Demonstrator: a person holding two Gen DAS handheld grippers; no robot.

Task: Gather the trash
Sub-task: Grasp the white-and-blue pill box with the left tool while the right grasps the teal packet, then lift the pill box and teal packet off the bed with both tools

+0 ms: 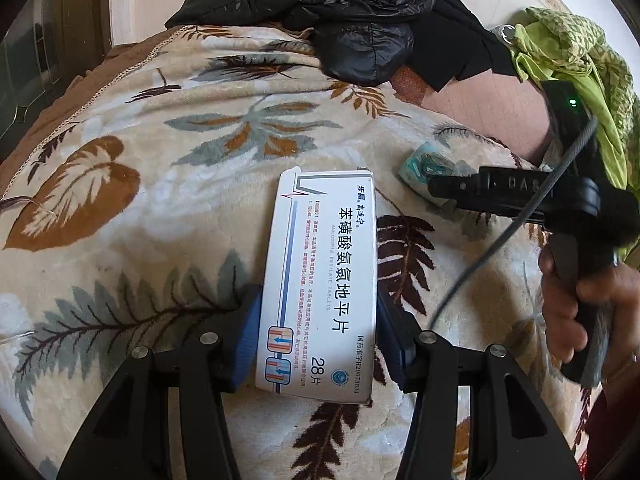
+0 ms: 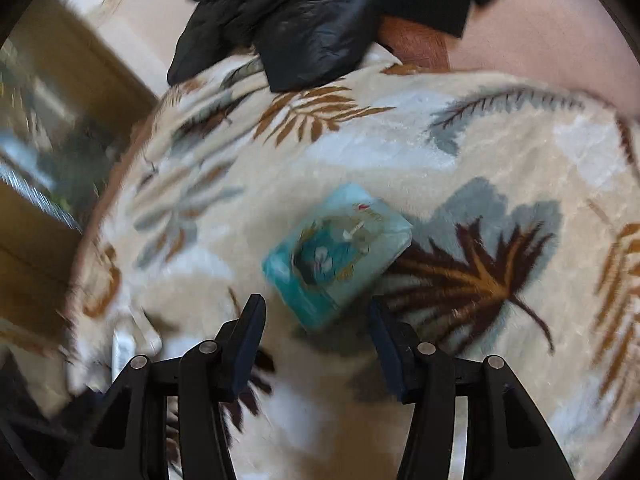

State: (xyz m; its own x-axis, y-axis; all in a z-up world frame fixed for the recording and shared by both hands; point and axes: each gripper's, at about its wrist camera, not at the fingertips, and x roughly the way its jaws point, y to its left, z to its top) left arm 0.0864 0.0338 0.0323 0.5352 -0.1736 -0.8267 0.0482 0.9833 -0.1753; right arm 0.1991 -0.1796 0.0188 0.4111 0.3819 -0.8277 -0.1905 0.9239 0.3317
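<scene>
Left gripper (image 1: 316, 344) clamped on white tablet box (image 1: 320, 280); right gripper (image 2: 316, 344) apart over teal packet (image 2: 336, 256)
Box long, flat, blue-striped (top flap open); packet squarish, glossy, blurred; both on leaf-print blanket (image 1: 160, 160)

Black left gripper (image 1: 316, 336), blue-padded jaws, silver screws, black cable (image 1: 500, 236)

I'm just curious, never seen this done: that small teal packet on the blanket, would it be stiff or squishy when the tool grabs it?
The teal packet looks like a soft pack with a glossy film wrap, so it would probably squash a little and might be slippery. It looks flat and small, so likely light and unlikely to roll. The plush blanket beneath may give when pressed.
</scene>
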